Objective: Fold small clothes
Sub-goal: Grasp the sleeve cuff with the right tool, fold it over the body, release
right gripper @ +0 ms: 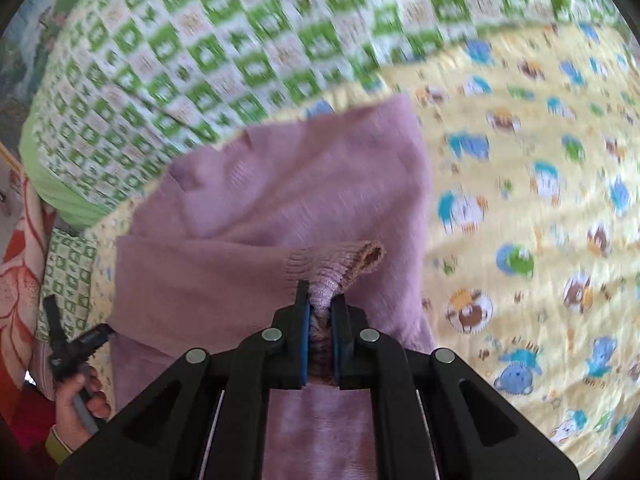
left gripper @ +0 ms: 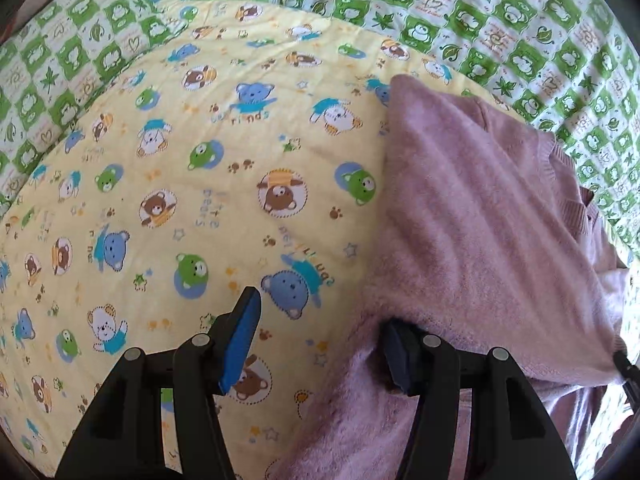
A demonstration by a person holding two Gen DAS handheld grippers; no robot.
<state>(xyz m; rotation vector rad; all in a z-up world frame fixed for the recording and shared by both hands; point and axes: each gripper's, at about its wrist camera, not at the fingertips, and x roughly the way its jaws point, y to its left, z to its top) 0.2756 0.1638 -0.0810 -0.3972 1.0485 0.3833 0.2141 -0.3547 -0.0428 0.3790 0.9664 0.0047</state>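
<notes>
A pink knitted sweater [left gripper: 472, 240] lies on a yellow bear-print blanket [left gripper: 180, 168]. My left gripper [left gripper: 320, 344] is open at the sweater's near left edge. Its left finger [left gripper: 240, 340] rests over the blanket, and its right finger [left gripper: 400, 360] is partly tucked under the pink fabric. In the right wrist view the sweater [right gripper: 280, 184] is folded over itself. My right gripper [right gripper: 320, 300] is shut on its ribbed sleeve cuff [right gripper: 340, 260], which bunches up between the pads.
Green checked bedding [left gripper: 520, 20] surrounds the yellow blanket [right gripper: 520, 200] and lies behind it [right gripper: 200, 40]. A person's hand [right gripper: 76, 404] holds the other gripper at the left edge of the right wrist view, beside red-patterned fabric [right gripper: 20, 280].
</notes>
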